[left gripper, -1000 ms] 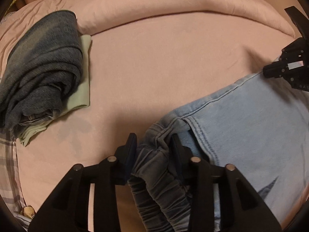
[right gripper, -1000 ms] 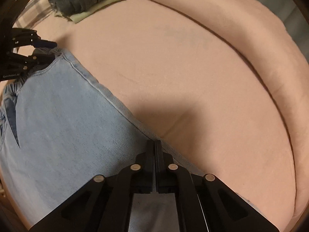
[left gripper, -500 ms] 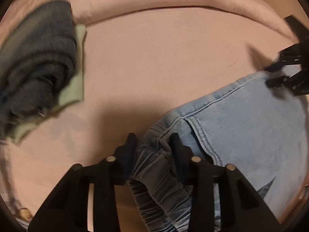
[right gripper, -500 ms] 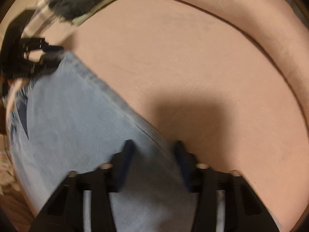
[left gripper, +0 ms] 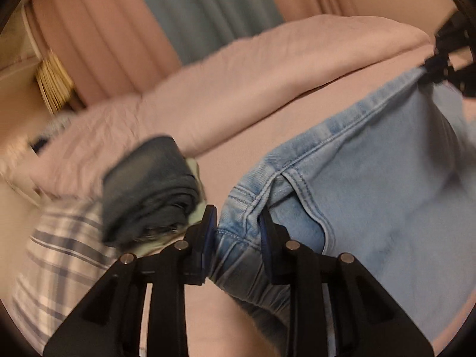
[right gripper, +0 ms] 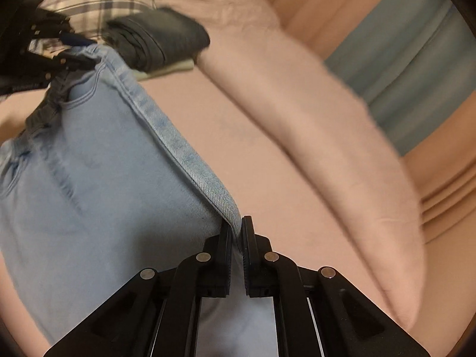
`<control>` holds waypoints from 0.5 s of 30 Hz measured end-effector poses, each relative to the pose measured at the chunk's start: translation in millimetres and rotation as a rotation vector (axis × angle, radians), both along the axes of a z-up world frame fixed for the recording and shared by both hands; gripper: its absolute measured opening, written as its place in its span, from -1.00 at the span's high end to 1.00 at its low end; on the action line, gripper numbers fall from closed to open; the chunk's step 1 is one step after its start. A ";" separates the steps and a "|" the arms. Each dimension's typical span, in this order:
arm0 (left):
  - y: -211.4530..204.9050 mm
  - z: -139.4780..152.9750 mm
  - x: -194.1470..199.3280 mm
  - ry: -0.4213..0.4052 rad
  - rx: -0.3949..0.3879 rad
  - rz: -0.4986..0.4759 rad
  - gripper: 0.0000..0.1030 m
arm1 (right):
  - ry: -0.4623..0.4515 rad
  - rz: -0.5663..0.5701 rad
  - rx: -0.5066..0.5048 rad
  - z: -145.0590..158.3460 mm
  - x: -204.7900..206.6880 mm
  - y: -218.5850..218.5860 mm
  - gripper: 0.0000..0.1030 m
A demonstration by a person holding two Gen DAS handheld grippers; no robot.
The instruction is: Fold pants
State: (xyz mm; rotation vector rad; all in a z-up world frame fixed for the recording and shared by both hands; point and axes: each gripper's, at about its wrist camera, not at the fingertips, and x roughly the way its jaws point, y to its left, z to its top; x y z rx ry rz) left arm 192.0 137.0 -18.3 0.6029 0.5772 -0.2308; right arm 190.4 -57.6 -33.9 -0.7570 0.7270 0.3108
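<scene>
Light blue denim pants (left gripper: 372,184) hang stretched between my two grippers above a pink bed. My left gripper (left gripper: 236,229) is shut on the bunched waistband corner (left gripper: 241,208). My right gripper (right gripper: 236,232) is shut on the pants' outer seam edge (right gripper: 184,148). In the right wrist view the pants (right gripper: 89,208) fill the left side, and the left gripper (right gripper: 59,59) shows at the upper left on the waistband. In the left wrist view the right gripper (left gripper: 446,62) shows at the upper right on the same seam.
A folded stack of dark jeans over a pale green garment (left gripper: 148,184) lies on the bed, also in the right wrist view (right gripper: 157,38). A plaid cloth (left gripper: 59,255) lies beside it. A rolled pink duvet (right gripper: 327,136) lines the far side. Curtains (left gripper: 202,9) hang behind.
Both grippers have lifted and tilted up, raising the pants off the bed. The right gripper opened half a second ago and is now shut again on the seam edge.
</scene>
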 end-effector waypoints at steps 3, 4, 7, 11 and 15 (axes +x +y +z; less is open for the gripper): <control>3.5 -6.8 -52.1 -0.070 0.089 -0.060 0.47 | -0.075 0.045 0.011 5.8 -60.6 8.3 0.88; 2.2 -11.7 -73.9 -0.087 0.120 -0.084 0.47 | -0.086 0.060 0.013 4.8 -76.1 9.6 0.88; 3.4 -35.4 -108.5 -0.112 0.212 -0.124 0.47 | -0.072 0.093 0.013 -2.3 -123.0 -1.5 0.88; 1.4 -82.7 -146.0 -0.073 0.345 -0.175 0.48 | 0.054 0.124 -0.026 -39.5 -158.2 3.7 0.88; -4.5 -125.8 -157.0 -0.004 0.439 -0.192 0.47 | 0.174 0.147 -0.085 -90.9 -164.0 9.3 0.88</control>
